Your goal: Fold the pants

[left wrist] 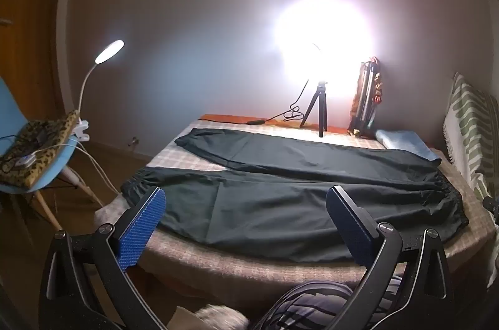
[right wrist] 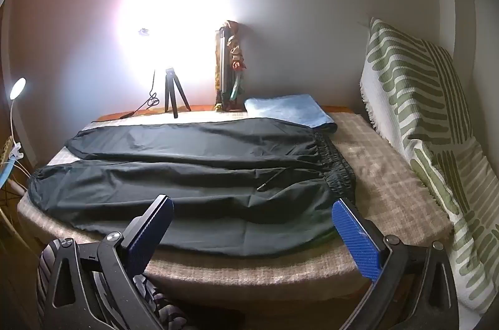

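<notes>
We are finding the black pants [left wrist: 280, 189] lying flat and unfolded across the checked bed [left wrist: 249, 270], legs spreading toward its left edge and the elastic waistband reaching toward its right edge. We are seeing the left hand-held gripper [left wrist: 246, 205] hovering wide open above the near edge with nothing between its blue pads [left wrist: 143, 227], and the right hand-held gripper [right wrist: 252, 214] hanging equally wide open and empty near the waistband. A tripod lamp [left wrist: 318, 108] is glaring at the far edge, beside a folded blue towel [right wrist: 287, 108].
</notes>
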`<control>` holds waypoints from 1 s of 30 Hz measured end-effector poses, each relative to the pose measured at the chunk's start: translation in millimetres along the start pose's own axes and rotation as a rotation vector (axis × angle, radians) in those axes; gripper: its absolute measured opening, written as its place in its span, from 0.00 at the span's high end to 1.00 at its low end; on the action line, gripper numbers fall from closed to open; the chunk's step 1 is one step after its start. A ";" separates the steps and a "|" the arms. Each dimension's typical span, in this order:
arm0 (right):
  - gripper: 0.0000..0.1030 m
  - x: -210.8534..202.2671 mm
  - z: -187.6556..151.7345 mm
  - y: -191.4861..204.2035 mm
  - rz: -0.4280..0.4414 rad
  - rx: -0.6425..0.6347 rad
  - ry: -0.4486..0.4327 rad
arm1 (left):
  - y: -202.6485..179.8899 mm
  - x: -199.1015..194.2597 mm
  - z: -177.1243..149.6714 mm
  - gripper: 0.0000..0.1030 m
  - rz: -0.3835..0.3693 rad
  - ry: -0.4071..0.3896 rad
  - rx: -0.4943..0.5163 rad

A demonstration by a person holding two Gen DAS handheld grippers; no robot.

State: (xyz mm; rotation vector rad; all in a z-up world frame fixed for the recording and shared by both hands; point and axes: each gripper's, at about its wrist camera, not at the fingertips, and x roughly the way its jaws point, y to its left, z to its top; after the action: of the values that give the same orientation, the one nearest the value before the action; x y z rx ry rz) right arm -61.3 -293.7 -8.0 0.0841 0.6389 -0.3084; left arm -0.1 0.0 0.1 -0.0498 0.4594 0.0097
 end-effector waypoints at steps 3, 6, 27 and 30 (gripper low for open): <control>0.00 0.1 0.1 0.1 -0.004 -0.004 0.002 | -0.1 0.3 0.2 0.01 0.005 0.008 0.000; 0.00 -0.1 0.0 0.3 -0.005 -0.007 0.001 | -1.6 0.9 1.0 0.01 0.006 0.010 0.002; 0.00 -5.5 0.1 4.5 -0.005 -0.014 -0.005 | 1.8 -4.2 5.0 0.01 -0.002 -0.006 -0.015; 0.00 -5.7 0.5 3.7 -0.006 -0.014 -0.003 | 2.8 -4.2 5.4 0.01 -0.003 -0.006 -0.017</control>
State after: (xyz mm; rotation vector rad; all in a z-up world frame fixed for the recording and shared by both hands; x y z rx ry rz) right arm -64.2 -288.8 -4.2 0.0687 0.6380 -0.3094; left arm -1.5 3.1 6.7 -0.0669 0.4532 0.0112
